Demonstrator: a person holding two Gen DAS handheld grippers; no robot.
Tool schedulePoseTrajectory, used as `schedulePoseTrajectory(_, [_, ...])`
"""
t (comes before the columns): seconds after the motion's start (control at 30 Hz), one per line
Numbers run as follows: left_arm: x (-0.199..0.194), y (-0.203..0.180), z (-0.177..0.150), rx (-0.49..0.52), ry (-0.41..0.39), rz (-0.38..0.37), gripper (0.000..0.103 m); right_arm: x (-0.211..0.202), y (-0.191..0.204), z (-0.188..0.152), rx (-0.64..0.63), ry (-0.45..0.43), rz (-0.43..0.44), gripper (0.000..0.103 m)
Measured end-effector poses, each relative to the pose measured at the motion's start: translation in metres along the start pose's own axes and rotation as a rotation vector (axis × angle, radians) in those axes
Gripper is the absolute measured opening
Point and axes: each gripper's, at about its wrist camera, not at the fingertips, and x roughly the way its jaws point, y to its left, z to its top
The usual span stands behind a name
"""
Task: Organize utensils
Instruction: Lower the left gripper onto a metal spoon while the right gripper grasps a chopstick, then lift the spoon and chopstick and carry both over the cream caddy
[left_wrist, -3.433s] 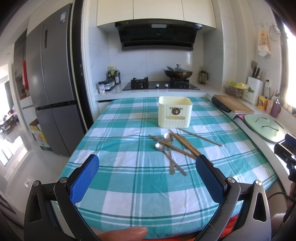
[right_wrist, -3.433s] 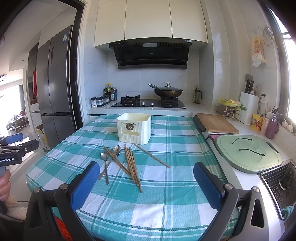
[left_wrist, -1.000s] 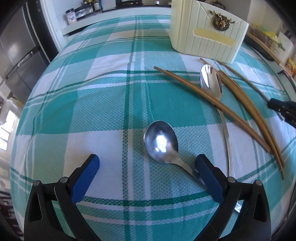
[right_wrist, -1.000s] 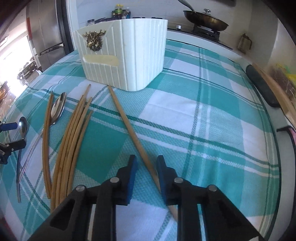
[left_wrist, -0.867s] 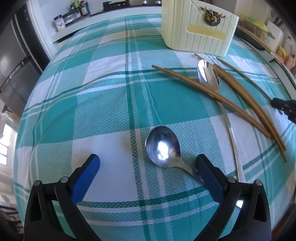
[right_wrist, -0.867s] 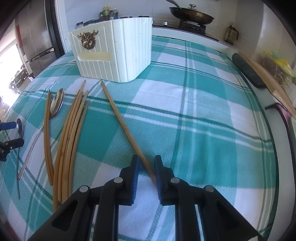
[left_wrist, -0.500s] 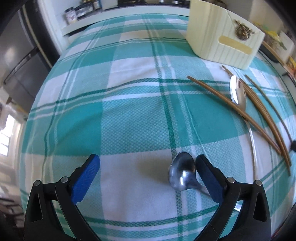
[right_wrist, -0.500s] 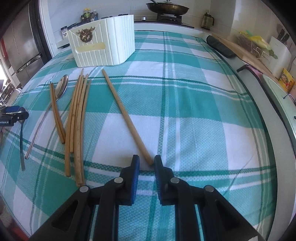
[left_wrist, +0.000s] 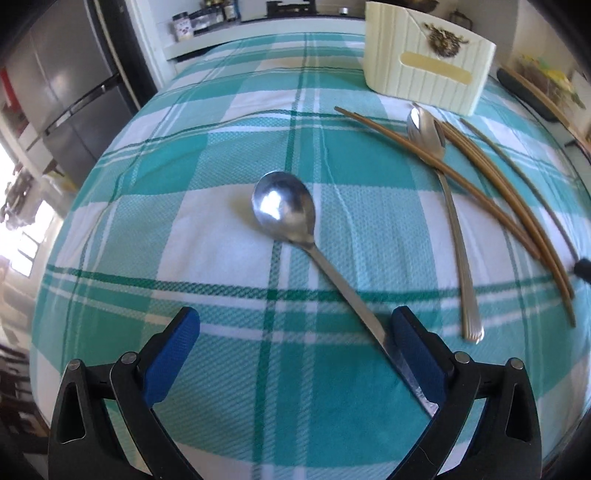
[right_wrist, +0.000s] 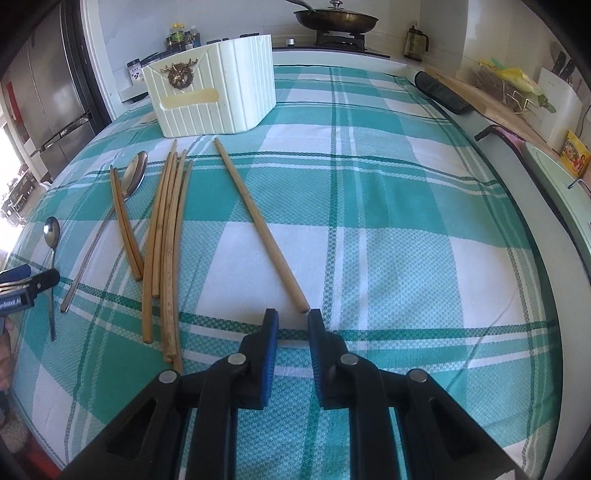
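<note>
A steel spoon (left_wrist: 295, 221) lies on the teal checked tablecloth (left_wrist: 207, 155), its handle running back beside the right finger of my open left gripper (left_wrist: 295, 336). A second spoon (left_wrist: 439, 173) and several wooden chopsticks (left_wrist: 491, 192) lie to the right. A cream utensil holder (left_wrist: 424, 77) stands behind them. In the right wrist view my right gripper (right_wrist: 293, 319) is narrowly open, its tips just short of the near end of a single chopstick (right_wrist: 258, 225), nothing between the pads. The chopstick bundle (right_wrist: 166, 236), both spoons (right_wrist: 127, 184) and the holder (right_wrist: 218, 92) show to its left.
The left gripper's body (right_wrist: 22, 284) shows at the left edge of the right wrist view. A fridge (left_wrist: 62, 85) stands left. A counter with a stove, pan (right_wrist: 336, 16), cutting board (right_wrist: 491, 107) and a green lid (right_wrist: 565, 184) runs behind and right.
My left gripper has moved so the spoon lies between its fingers, handle by the right finger. My right gripper has drawn back slightly and opened a little at the chopstick's near end.
</note>
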Motion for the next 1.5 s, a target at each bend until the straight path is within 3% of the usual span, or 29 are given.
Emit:
schedulePoseTrajectory(0.17, [-0.006,0.031,-0.007,0.149,-0.012,0.012,0.103,-0.003,-0.004,-0.005,0.004,0.002,-0.011,0.016])
schedulePoseTrajectory(0.37, [0.002,0.047,0.000,0.093,0.012,-0.067,0.103,-0.008,-0.004,-0.005,-0.023,0.020,0.013,0.017])
schedulePoseTrajectory(0.4, [0.003,0.045,0.001,0.088,0.011,-0.084,0.103,-0.007,-0.002,0.000,-0.049,0.023,0.017,0.021])
schedulePoseTrajectory(0.43, [0.007,0.040,0.005,0.085,0.008,-0.108,0.103,-0.006,0.000,0.006,-0.089,0.023,0.005,0.035])
schedulePoseTrajectory(0.5, [0.010,0.032,0.011,0.079,0.002,-0.123,0.103,0.001,0.004,0.020,-0.178,0.028,0.016,0.052])
schedulePoseTrajectory(0.6, [0.012,0.018,0.018,0.082,-0.012,-0.123,0.103,0.020,0.003,0.039,-0.265,0.051,0.010,0.052])
schedulePoseTrajectory(0.67, [0.013,0.010,0.022,0.082,-0.024,-0.118,0.102,0.034,0.005,0.055,-0.307,0.056,0.054,0.050])
schedulePoseTrajectory(0.7, [0.013,0.007,0.024,0.082,-0.031,-0.120,0.100,0.040,0.008,0.063,-0.326,0.065,0.081,0.042])
schedulePoseTrajectory(0.73, [0.014,0.005,0.026,0.080,-0.034,-0.121,0.100,0.046,0.013,0.072,-0.341,0.067,0.106,0.040])
schedulePoseTrajectory(0.9, [0.016,-0.001,0.041,0.085,-0.041,-0.133,0.082,0.078,0.050,0.121,-0.413,0.068,0.177,0.020])
schedulePoseTrajectory(0.93, [0.016,-0.001,0.043,0.086,-0.043,-0.138,0.080,0.086,0.059,0.133,-0.416,0.068,0.186,0.020])
schedulePoseTrajectory(1.0, [0.016,0.000,0.048,0.085,-0.052,-0.147,0.064,0.097,0.071,0.150,-0.403,0.070,0.203,0.016])
schedulePoseTrajectory(1.03, [0.016,0.001,0.049,0.084,-0.063,-0.154,0.057,0.102,0.074,0.156,-0.395,0.069,0.205,0.008])
schedulePoseTrajectory(1.07, [0.015,0.003,0.051,0.083,-0.072,-0.160,0.036,0.106,0.077,0.162,-0.385,0.069,0.205,0.007])
schedulePoseTrajectory(1.27, [0.009,0.015,0.051,0.047,-0.098,-0.212,0.036,0.094,0.076,0.166,-0.301,0.027,0.235,0.006])
schedulePoseTrajectory(1.5, [-0.033,0.019,0.050,0.052,-0.191,-0.245,0.036,0.003,0.046,0.142,-0.211,-0.127,0.321,0.007])
